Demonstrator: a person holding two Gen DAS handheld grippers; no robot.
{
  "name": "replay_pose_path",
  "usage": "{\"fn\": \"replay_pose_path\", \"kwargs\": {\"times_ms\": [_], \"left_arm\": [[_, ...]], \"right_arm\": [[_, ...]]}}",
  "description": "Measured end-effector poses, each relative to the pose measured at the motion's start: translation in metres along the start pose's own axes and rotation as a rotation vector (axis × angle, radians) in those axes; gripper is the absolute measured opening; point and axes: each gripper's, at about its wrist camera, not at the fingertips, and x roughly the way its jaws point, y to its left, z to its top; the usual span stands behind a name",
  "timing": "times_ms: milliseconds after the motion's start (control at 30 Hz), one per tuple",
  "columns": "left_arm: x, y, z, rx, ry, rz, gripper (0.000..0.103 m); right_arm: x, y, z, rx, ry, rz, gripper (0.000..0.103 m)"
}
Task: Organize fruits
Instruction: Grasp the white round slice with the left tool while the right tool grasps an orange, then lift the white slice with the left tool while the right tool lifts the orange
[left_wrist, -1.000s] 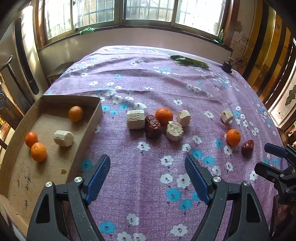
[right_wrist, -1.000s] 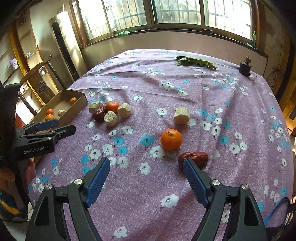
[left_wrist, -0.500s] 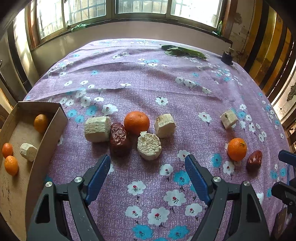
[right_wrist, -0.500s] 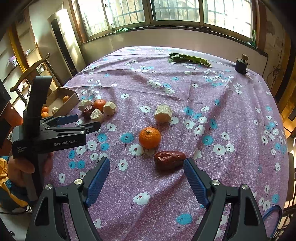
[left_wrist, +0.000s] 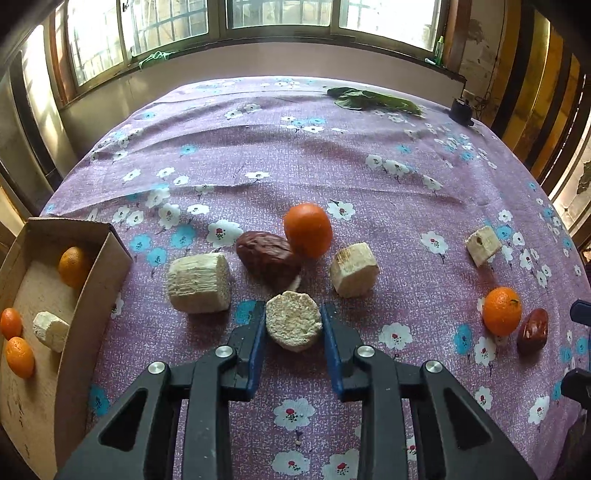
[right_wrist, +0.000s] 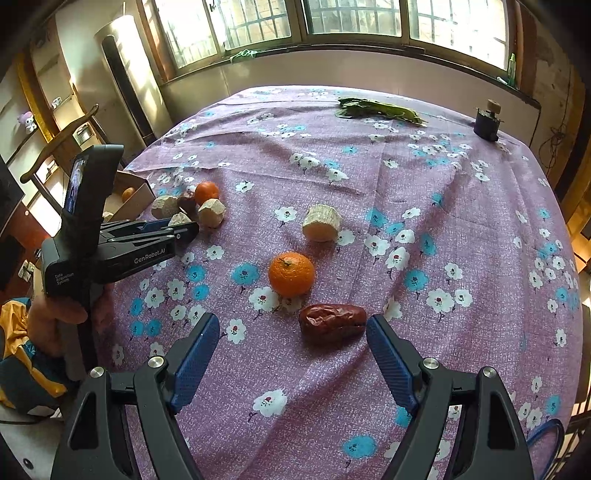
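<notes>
Low in the frame, the left gripper (left_wrist: 293, 325) clamps a pale chunk (left_wrist: 293, 320), judged bound for the cardboard box (left_wrist: 94, 302) at far left, while the right gripper (right_wrist: 293, 343) gapes by 1 red date (right_wrist: 331, 323).

The table (left_wrist: 295, 155), draped in a purple flowered cloth, is carrying plenty. A cardboard box (left_wrist: 92, 295) is sitting at its left edge. Mid-cloth, a tangerine (left_wrist: 307, 229), a dark date (left_wrist: 267, 256) and three pale chunks (left_wrist: 199, 282) are clustering close together. Off to the right, another pale piece (left_wrist: 483, 245), a second tangerine (left_wrist: 501, 311) and a date (left_wrist: 533, 330) are lying. Green leaves (left_wrist: 373, 101) and a small dark object (left_wrist: 461, 110) are resting at the far edge.
</notes>
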Motion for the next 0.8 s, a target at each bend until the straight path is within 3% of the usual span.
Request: {"fn": "replay_pose_path", "kwargs": {"times_ms": [433, 533, 600, 633, 667, 800], "left_arm": [[-0.043, 0.0, -0.02, 0.027, -0.043, 0.006, 0.027], [-0.047, 0.004, -0.022, 0.017, -0.04, -0.004, 0.027], [-0.049, 0.004, -0.024, 0.016, -0.041, -0.005, 0.027], [-0.051, 0.004, -0.025, 0.017, -0.043, -0.003, 0.027], [-0.052, 0.004, -0.026, 0.019, -0.043, -0.004, 0.027], [-0.055, 0.007, -0.029, 0.016, -0.043, -0.003, 0.027]], "right_arm": [[0.035, 0.007, 0.034, -0.056, 0.004, -0.056, 0.085], [0.052, 0.01, 0.038, -0.091, 0.04, -0.068, 0.084], [0.066, 0.012, 0.037, -0.127, 0.082, -0.084, 0.07], [0.073, 0.011, 0.036, -0.13, 0.104, -0.09, 0.05], [0.076, 0.01, 0.034, -0.119, 0.113, -0.077, 0.04], [0.068, 0.01, 0.03, -0.097, 0.096, -0.061, 0.039]]}}
